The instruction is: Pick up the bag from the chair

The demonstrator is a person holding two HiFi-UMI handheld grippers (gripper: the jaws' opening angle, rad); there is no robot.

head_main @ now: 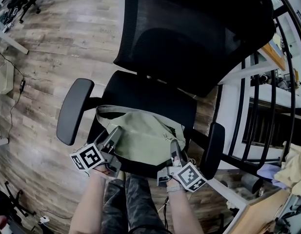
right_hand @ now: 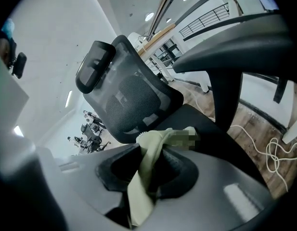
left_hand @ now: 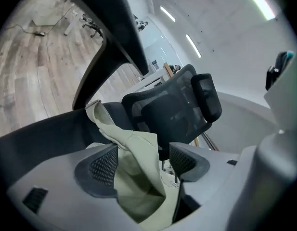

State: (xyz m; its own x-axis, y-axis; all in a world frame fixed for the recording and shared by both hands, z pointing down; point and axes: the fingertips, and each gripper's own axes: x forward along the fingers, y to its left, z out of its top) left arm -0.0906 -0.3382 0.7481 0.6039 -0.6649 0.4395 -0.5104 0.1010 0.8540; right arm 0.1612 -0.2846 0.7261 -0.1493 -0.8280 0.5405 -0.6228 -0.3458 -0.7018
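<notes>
Soft, limp and likely light, the bag (head_main: 145, 135) suits lifting by its bunched rim, which the right claw (right_hand: 150, 165) pinches while the left claw (left_hand: 143, 160) stands open astride a fold.

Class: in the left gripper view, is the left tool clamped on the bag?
No: the left tool gapes, the green bag loose between its jaws.

Grey-brown wood-plank floor (head_main: 48, 43) spreads from seven round to twelve o'clock, with a thin black cable (head_main: 22, 85) lying across it at nine. A black metal railing (head_main: 253, 116) stands at three, and crumpled cream cloth (head_main: 294, 172) is heaped at four.
</notes>
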